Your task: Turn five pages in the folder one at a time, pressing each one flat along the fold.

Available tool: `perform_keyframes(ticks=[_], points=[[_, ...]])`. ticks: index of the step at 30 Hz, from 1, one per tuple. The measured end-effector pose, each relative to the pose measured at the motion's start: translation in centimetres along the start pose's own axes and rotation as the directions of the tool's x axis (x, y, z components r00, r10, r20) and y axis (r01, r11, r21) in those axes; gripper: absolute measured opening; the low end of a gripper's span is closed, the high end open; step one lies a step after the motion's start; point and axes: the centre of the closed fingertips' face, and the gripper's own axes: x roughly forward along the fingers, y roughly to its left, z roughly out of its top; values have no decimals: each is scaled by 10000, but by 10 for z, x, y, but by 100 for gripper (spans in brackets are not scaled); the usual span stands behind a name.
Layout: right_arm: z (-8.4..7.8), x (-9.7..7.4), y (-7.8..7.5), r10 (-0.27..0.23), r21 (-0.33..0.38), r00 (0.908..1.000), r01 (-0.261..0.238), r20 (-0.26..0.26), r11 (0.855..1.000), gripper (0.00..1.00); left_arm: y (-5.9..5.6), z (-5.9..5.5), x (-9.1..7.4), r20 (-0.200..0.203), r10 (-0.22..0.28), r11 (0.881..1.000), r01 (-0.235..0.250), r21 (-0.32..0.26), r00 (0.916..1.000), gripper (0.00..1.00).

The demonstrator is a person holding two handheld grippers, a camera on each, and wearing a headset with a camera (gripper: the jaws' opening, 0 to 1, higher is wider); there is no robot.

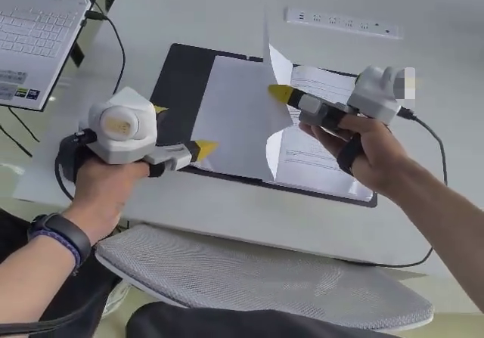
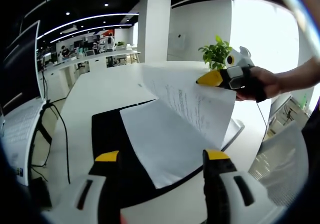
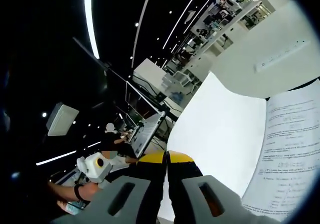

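Paper page [image 1: 242, 119]; matt black folder [image 1: 178, 81]

— What colours are on the white surface [image 1: 189, 13]?
— A flat black folder [image 1: 178, 81]. Its white paper page [image 1: 234, 119] carries fine black lines of print.
— And the rest?
— The left tool [image 1: 181, 130] and the right tool [image 1: 281, 93] are white and grey plastic with yellow tips. The wristband [image 1: 57, 232] looks black, perhaps edged in purple.
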Motion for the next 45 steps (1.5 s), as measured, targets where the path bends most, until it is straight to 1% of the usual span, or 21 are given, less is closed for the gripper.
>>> perform_keyframes(ticks=[5, 6, 10, 15, 19, 20, 22, 25, 27, 30, 32, 35, 39, 41, 42, 45], points=[[-10, 21, -4, 25, 112, 9995, -22, -305, 9999, 0, 4, -2, -6, 37, 5, 9999, -5, -107, 10000, 66], [-11, 22, -5, 26, 124, 9994, -22, -341, 9999, 0, 4, -2, -7, 48, -1, 9999, 2, -129, 10000, 66], [-22, 37, -10, 29, 339, 9981, -8, -614, 9994, 0, 5, -6, -12, 72, 9, 9996, -7, -265, 10000, 66], [-35, 53, -14, 30, 439, 9954, 12, -953, 9990, 0, 8, -13, -17, 28, 40, 9993, -39, -366, 10000, 66], [-45, 66, -22, -35, 574, 9923, 107, -1238, 9983, 0, 13, -14, -24, 88, 175, 9983, -169, -558, 9998, 66], [-46, 68, -30, -64, 603, 9912, 144, -1321, 9981, 0, 14, -15, -25, 89, 205, 9982, -200, -566, 9998, 66], [-50, 72, -33, -109, 665, 9898, 205, -1422, 9976, 0, 15, -16, -27, 86, 234, 9979, -228, -611, 9997, 66], [-61, 80, -36, -146, 686, 9853, 266, -1701, 9973, 0, 19, -18, -29, 73, 304, 9973, -298, -674, 9995, 66], [-65, 84, -39, -143, 714, 9833, 276, -1813, 9971, 0, 20, -19, -31, 45, 346, 9969, -342, -702, 9994, 66], [-72, 88, -49, -185, 818, 9795, 356, -2006, 9960, 0, 21, -20, -32, 28, 361, 9965, -358, -758, 9993, 66], [-76, 93, -60, -226, 916, 9771, 428, -2114, 9949, 0, 21, -19, -33, 51, 372, 9963, -367, -775, 9993, 66], [-86, 97, -64, -314, 1069, 9730, 571, -2285, 9926, 0, 22, -18, -33, 56, 373, 9961, -367, -797, 9993, 66], [-91, 102, -71, -357, 1148, 9691, 655, -2442, 9912, 0, 23, -18, -33, 70, 396, 9953, -389, -882, 9992, 66], [-93, 105, -78, -361, 1137, 9673, 665, -2510, 9913, 0, 23, -18, -33, 74, 409, 9948, -401, -936, 9991, 66], [-94, 106, -81, -399, 1168, 9653, 721, -2581, 9905, 0, 23, -18, -33, 72, 412, 9947, -403, -951, 9991, 66], [-99, 107, -85, -441, 1223, 9631, 790, -2654, 9893, 0, 21, -20, -33, 34, 384, 9942, -379, -1004, 9993, 66]])
